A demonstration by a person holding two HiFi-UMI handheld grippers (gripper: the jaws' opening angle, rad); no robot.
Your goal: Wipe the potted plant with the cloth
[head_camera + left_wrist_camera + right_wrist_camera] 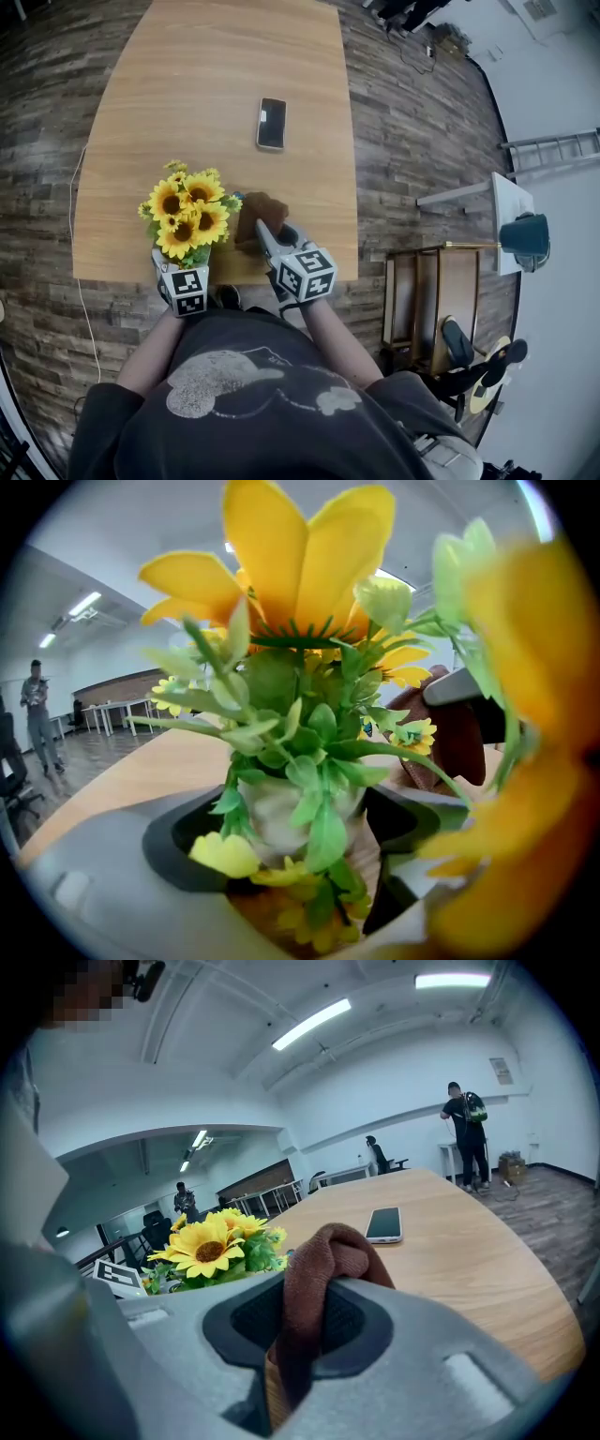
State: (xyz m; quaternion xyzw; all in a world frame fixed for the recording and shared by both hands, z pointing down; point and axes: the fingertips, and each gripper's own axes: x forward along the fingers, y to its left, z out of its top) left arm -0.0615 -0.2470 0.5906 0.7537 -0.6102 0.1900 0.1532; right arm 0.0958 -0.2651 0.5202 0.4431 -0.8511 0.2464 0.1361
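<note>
At the near edge of the tabletop [206, 84], lower left of centre in the head view, stood the potted plant [187, 214]: yellow sunflowers, green leaves, small white pot. Left tongs [300, 829] were round the pot. A pad looked to be against each side, though leaves covered part of the left contact. I read that as a holding grip. Right tongs [295, 1335] were clamped on the brown cloth [319, 1260], which bulged in a fold past the tips. Cloth sat just right of the blooms in the head view; couldn't tell if it touched them. Phone [271, 123] lay well apart, further up the tabletop.

Step in hand, as I judged it: brace the pot, bring the cloth in to wipe. To do it well:
- Left grip needed to be firm and on the pot, not the leaves. Plant looked light and top-heavy, so a sideways push from the cloth could tip it.
- Lead with the cloth fold, not the hard tips.
- Light strokes, stem outward along petals and leaves, which looked flimsy and likely to bend or snag.
- Pot sat near the tabletop edge, so any push was better aimed away from that edge.
</note>
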